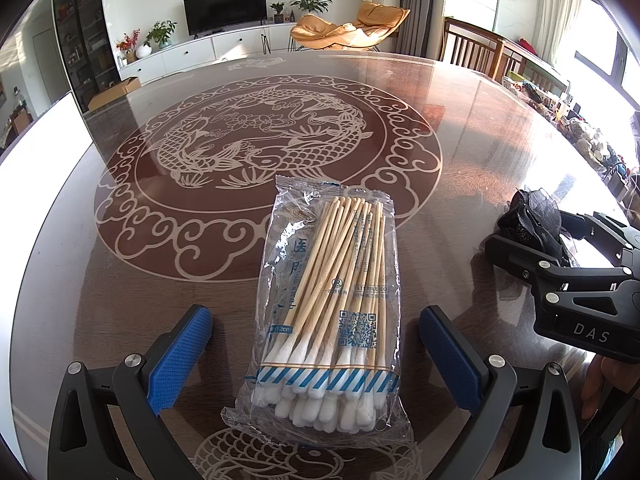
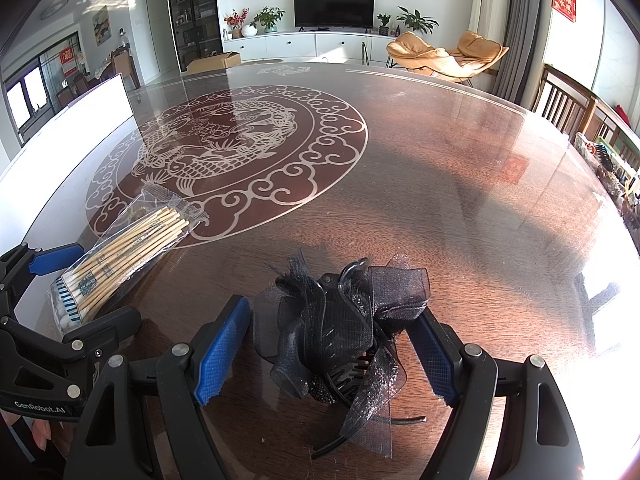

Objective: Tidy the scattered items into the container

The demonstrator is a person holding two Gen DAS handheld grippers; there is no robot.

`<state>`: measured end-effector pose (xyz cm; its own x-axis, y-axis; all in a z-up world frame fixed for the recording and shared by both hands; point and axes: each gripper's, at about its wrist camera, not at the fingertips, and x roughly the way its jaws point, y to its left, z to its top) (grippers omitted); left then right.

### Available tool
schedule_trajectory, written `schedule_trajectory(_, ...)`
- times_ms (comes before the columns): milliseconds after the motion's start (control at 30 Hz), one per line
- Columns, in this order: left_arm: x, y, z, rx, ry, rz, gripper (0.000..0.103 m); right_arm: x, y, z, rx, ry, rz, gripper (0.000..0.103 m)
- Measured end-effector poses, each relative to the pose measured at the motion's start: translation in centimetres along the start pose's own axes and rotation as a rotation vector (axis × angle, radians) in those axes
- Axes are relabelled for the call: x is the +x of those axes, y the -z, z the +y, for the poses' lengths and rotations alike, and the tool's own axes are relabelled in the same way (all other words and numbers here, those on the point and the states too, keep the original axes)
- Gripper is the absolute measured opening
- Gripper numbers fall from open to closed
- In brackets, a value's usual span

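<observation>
Both claws gape: left gripper [image 1: 316,360] straddles the clear plastic pack of wooden cotton swabs [image 1: 326,312], right gripper [image 2: 332,352] straddles the black mesh-ribbon hair claw clip [image 2: 340,328], its 3 o'clock pad touching ribbon only, so the slick film may slip or the soft mesh snag on closing

The table [image 1: 460,128] is dark brown with a pale fish-and-cloud medallion. The swab packet [image 1: 332,312] is clear with blue stripes; the hair clip [image 2: 340,328] is black mesh.

Sunlit living room: white wall, television [image 2: 334,8] on white cabinet [image 2: 304,46], tan lounge chairs [image 2: 448,56], grey curtains [image 2: 516,20].
</observation>
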<state>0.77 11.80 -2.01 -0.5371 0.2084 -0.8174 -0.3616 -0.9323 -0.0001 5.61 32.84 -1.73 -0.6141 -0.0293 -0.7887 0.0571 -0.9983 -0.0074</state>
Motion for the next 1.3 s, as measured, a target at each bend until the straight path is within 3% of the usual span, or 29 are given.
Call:
schedule_trajectory(367,0.1,0.0,0.1,0.003,0.007,0.003,0.103,0.0,0.0,0.0,0.000,0.000,0.000,0.080)
schedule_trajectory(533,0.1,-0.2,0.5,0.084,0.069,0.041,0.103,0.0,0.0,0.0,0.000,0.000,0.000,0.080)
schedule_trajectory(700,0.2,-1.3,1.7,0.093,0.143,0.093,0.103,0.1,0.0,0.0,0.001,-0.006,0.002,0.080)
schedule_trajectory(833,1.0,-1.9,0.9,0.143,0.075,0.155,0.103,0.1,-0.3,-0.4,-0.045,-0.041,0.045,0.080)
schedule_trajectory(967,1.1,-2.4,0.3,0.104,0.052,0.225,0.103,0.2,-0.6,-0.9,-0.082,-0.063,0.123,0.080)
schedule_trajectory(1100,1.0,-2.2,-0.9,0.111,0.053,0.225,0.103,0.1,-0.7,-1.2,-0.091,-0.110,0.159,0.079)
schedule_trajectory(1133,0.7,-2.1,-1.3,0.126,0.062,0.210,0.098,0.0,-0.7,-1.4,-0.082,-0.127,0.164,0.078)
schedule_trajectory(1167,0.2,-2.1,-1.7,0.139,0.071,0.191,0.078,-0.2,-0.8,-1.6,-0.072,-0.146,0.168,0.061)
schedule_trajectory(1200,-0.3,-2.2,-2.1,0.152,0.077,0.179,0.065,-0.4,-0.9,-1.7,-0.069,-0.152,0.168,0.040)
schedule_trajectory(1233,-0.7,-2.3,-2.4,0.157,0.091,0.180,0.036,-0.6,-1.0,-1.8,-0.062,-0.160,0.177,0.037)
schedule_trajectory(1300,-1.1,-2.3,-2.6,0.154,0.104,0.190,0.033,-0.9,-0.8,-2.0,-0.051,-0.180,0.194,0.037)
